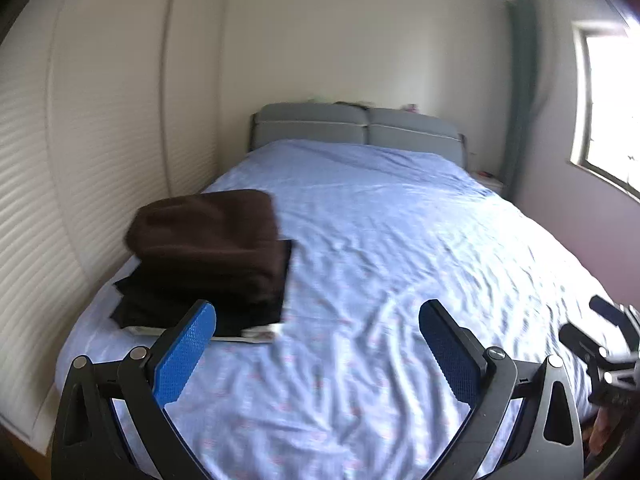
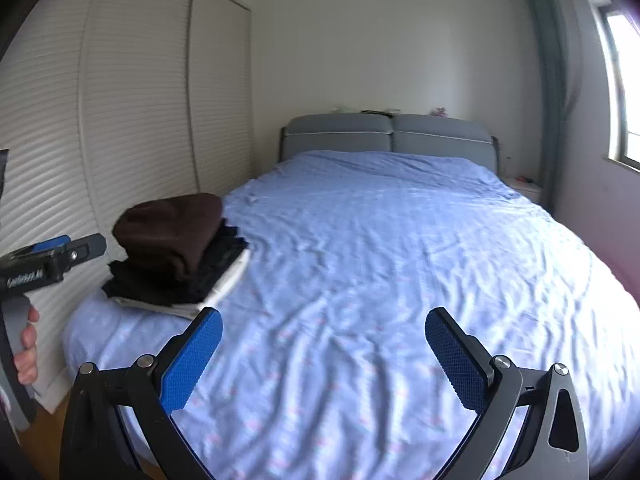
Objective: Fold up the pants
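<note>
A stack of folded clothes lies on the bed's near left corner. Dark brown folded pants (image 1: 208, 236) sit on top, over black garments (image 1: 160, 304) and a white one (image 1: 256, 334). The stack also shows in the right wrist view (image 2: 172, 236). My left gripper (image 1: 318, 322) is open and empty, held above the blue bedspread (image 1: 380, 240) just in front of the stack. My right gripper (image 2: 324, 330) is open and empty, over the bed to the right of the stack. The left gripper appears at the left edge of the right wrist view (image 2: 60, 254), and the right gripper at the right edge of the left wrist view (image 1: 600, 328).
A grey padded headboard (image 2: 390, 136) stands at the far end. White slatted wardrobe doors (image 2: 132, 120) run along the left. A window (image 1: 612, 108) and green curtain (image 1: 520, 92) are on the right. A nightstand (image 2: 524, 188) sits by the headboard.
</note>
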`<act>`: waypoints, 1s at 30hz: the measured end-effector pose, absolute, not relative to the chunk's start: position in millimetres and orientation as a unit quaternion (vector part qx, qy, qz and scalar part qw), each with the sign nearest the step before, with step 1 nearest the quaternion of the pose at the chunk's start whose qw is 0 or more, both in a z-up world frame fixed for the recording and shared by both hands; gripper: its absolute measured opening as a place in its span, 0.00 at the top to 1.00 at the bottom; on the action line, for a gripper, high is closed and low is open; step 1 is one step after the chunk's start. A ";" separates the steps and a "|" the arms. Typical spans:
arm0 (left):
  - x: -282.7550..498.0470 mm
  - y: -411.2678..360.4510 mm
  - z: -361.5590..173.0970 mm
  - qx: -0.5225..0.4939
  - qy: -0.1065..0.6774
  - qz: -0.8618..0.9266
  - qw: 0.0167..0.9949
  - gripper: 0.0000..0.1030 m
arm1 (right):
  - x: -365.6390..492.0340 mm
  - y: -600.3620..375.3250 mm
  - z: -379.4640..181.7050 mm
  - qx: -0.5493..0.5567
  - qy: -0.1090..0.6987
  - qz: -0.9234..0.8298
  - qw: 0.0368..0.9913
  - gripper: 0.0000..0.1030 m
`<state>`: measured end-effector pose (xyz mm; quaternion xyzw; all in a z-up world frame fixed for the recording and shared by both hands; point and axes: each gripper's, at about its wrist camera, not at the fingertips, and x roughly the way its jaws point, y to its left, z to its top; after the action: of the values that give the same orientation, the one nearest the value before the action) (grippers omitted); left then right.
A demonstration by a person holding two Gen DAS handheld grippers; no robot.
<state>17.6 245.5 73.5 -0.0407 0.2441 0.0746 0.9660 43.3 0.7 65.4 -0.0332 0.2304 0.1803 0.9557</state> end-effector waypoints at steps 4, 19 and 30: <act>6.5 194.8 72.6 -0.028 0.234 0.053 0.970 0.00 | 27.8 -39.9 69.6 -0.033 0.216 0.160 0.963 0.00; -8.3 82.0 71.1 0.007 0.224 0.022 0.974 0.00 | -1.7 -136.1 72.1 -0.020 0.199 0.126 0.972 0.00; -0.9 48.3 63.1 0.030 0.227 -0.003 0.973 0.00 | -3.7 -165.6 65.2 0.003 0.207 0.107 0.972 0.00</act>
<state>-0.9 48.3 63.1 0.0302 0.2268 -0.0027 0.9735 -3.7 -165.6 65.2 0.0027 0.2070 0.1074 0.9724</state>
